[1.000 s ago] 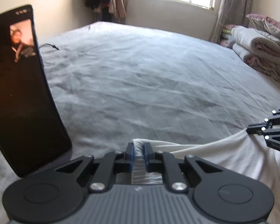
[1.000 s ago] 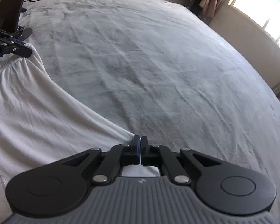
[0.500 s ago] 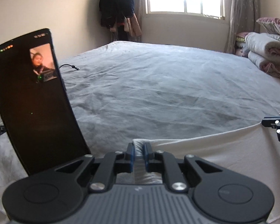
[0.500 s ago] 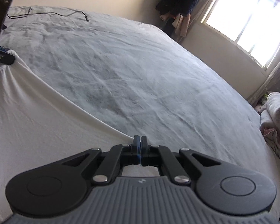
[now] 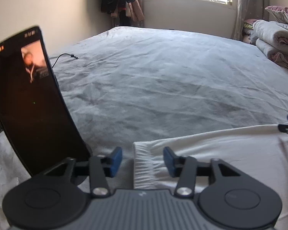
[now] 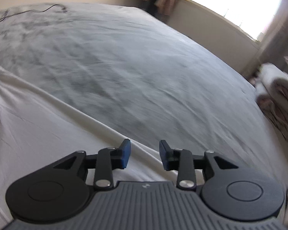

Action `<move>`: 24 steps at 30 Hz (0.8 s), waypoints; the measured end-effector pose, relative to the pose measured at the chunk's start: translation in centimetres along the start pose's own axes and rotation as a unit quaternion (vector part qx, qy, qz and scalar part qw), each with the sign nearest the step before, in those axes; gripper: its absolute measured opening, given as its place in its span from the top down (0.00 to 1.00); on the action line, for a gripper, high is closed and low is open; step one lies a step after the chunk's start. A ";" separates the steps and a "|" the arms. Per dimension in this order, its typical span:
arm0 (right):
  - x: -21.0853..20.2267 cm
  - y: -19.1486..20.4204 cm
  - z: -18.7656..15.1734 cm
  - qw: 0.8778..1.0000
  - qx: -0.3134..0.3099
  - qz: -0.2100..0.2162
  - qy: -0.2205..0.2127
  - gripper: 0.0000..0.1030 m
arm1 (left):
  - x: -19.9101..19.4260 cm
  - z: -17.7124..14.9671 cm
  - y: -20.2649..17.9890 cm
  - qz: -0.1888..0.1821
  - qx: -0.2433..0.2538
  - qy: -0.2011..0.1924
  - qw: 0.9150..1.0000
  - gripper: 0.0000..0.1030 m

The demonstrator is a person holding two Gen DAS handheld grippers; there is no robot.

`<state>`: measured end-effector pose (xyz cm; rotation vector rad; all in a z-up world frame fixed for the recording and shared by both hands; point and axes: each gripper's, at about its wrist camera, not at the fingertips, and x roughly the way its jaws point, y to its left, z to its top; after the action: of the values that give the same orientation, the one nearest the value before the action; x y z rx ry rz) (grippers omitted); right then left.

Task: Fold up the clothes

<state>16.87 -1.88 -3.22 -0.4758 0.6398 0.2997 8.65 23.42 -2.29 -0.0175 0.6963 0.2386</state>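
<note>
I am at the release step: both tongs are opening and the white garment (image 5: 211,149) is laid on the grey bed (image 5: 163,80), its ribbed band end under my left side and its far edge running across to the right.

The left tongs (image 5: 143,162) have their blue pads apart; the corner of the ribbed band sits between them, but no pad presses on it. The right tongs (image 6: 144,157) are also apart, with the cloth edge below the gap and not pinched. So I judge that the garment rests on the bed by itself.

To do this step well, I would let both jaws open fully before I pull back, so that no pad drags the corner and spoils the straight edge. I would withdraw both hands together and lift a little first, because the fabric is thin and will follow any pad that catches it. On the left I must also mind the phone (image 5: 28,99) that stands just beside the left tongs.

Both tongs point downward over the near edge of the bed, the 2 hands well apart. The right view is blurred.
</note>
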 end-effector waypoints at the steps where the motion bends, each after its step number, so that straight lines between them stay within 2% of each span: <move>1: -0.4 -1.0 -0.6 1.000 0.014 -0.004 0.004 0.66 | -0.4 0.1 -0.2 -0.005 0.000 -0.006 1.000 0.40; 3: -1.3 -2.8 -2.0 0.999 0.039 -0.015 0.012 0.66 | -1.2 0.2 -0.4 -0.017 -0.004 -0.018 1.000 0.34; 8: -4.0 -7.5 -5.6 0.995 0.094 -0.036 0.024 0.66 | -2.5 0.4 -1.6 -0.050 -0.025 -0.026 0.998 0.32; 11: -5.6 -10.3 -7.7 0.993 0.109 -0.048 0.026 0.66 | -3.0 0.0 -3.4 -0.065 -0.011 -0.027 0.997 0.29; 17: -8.4 -15.8 -12.0 0.990 0.122 -0.062 0.028 0.66 | -4.4 -1.8 -9.1 -0.098 0.068 -0.023 0.993 0.29; 21: -9.6 -19.7 -14.9 0.987 0.153 -0.032 0.028 0.66 | -5.9 -3.2 -12.9 -0.103 0.124 -0.030 0.987 0.29; 24: -10.2 -22.1 -16.5 0.986 0.167 -0.002 0.029 0.66 | -7.2 -3.5 -15.8 -0.136 0.143 -0.029 0.980 0.29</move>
<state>9.89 -30.32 -1.07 -0.1644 0.7299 0.1700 4.65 6.16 -1.43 0.1683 0.6575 -0.1248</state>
